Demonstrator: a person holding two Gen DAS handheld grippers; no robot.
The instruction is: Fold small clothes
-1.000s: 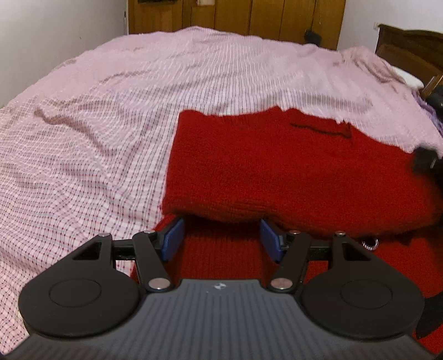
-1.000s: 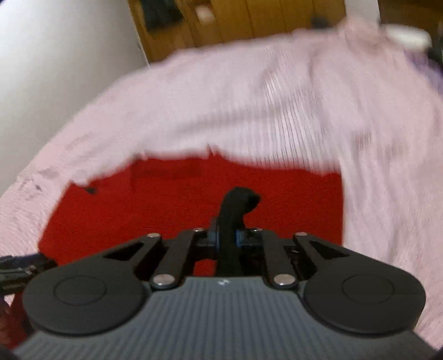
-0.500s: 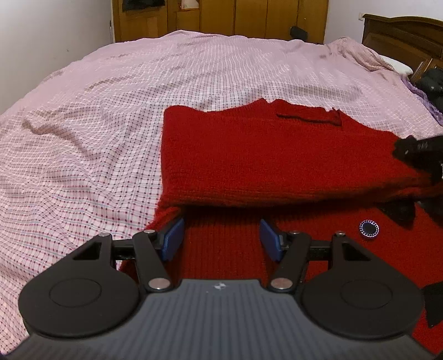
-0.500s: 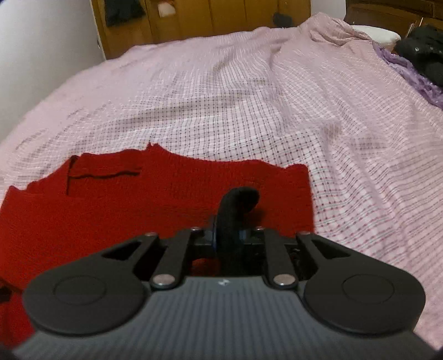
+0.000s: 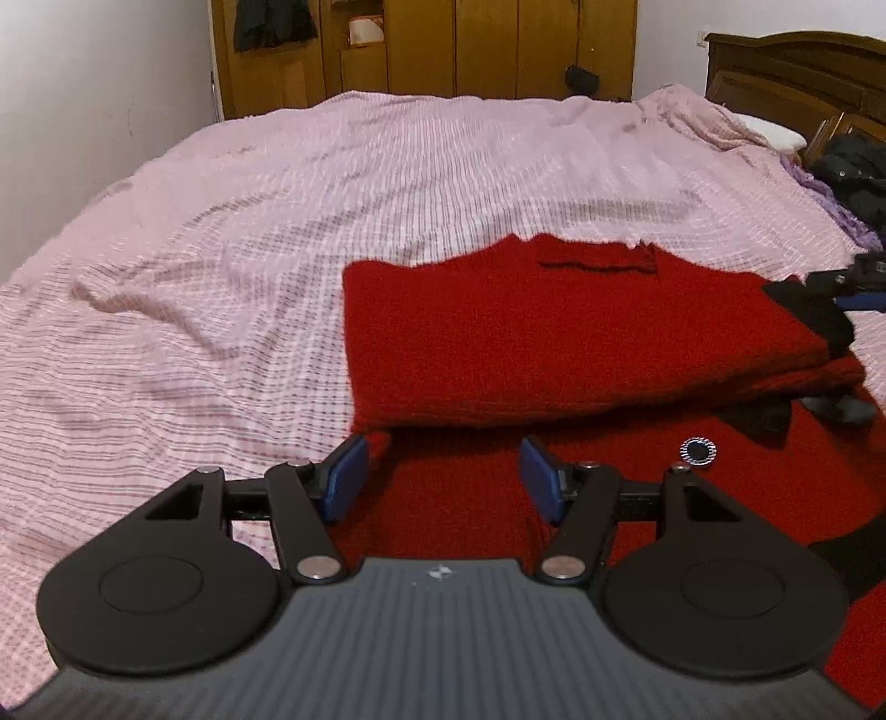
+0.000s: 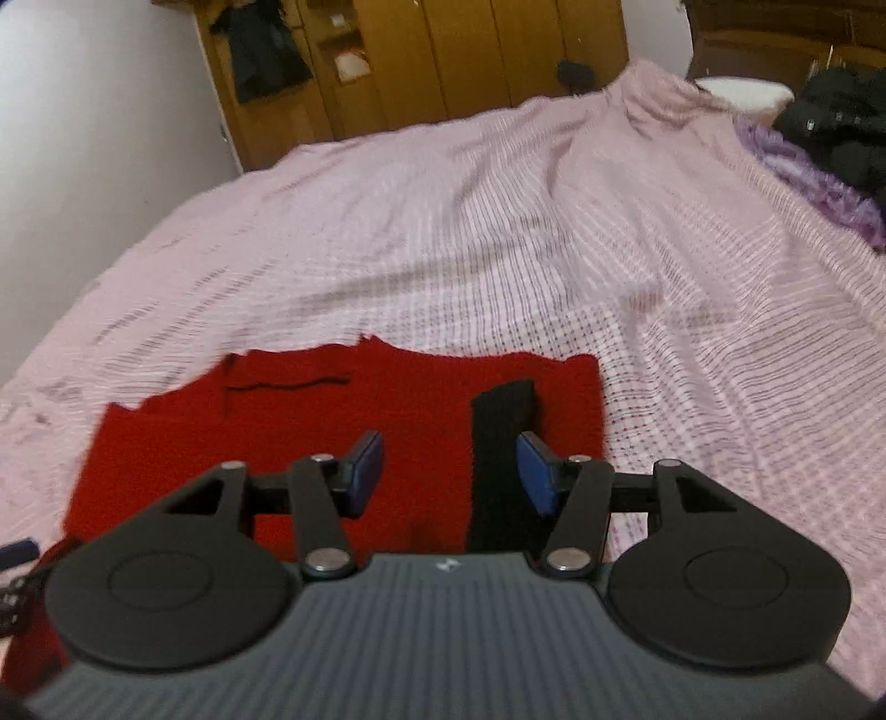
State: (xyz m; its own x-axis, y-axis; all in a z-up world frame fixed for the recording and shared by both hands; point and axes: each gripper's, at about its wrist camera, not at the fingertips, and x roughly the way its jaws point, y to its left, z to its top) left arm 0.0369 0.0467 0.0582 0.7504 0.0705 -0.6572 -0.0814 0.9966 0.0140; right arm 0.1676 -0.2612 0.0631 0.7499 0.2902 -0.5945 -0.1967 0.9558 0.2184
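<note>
A red knitted garment (image 5: 554,343) lies on the bed, its far part folded over the near part; it also shows in the right wrist view (image 6: 332,432). A black trim strip (image 6: 501,443) lies on its right side, and a small round button (image 5: 698,448) sits on the lower layer. My left gripper (image 5: 440,476) is open and empty, low over the garment's near left edge. My right gripper (image 6: 451,471) is open, with the black strip lying loose just inside its right finger. The right gripper's tips (image 5: 853,288) show at the right edge of the left wrist view.
The bed is covered with a pink checked sheet (image 5: 277,249). Wooden wardrobes (image 5: 443,50) stand behind it and a white wall (image 5: 83,111) on the left. A wooden headboard (image 5: 803,72), dark clothes (image 5: 853,166) and a purple cloth (image 6: 819,188) lie at the far right.
My right gripper was shut on the black strip and has opened, letting it drop onto the red garment. The folded upper layer has settled. My left gripper stays open.
</note>
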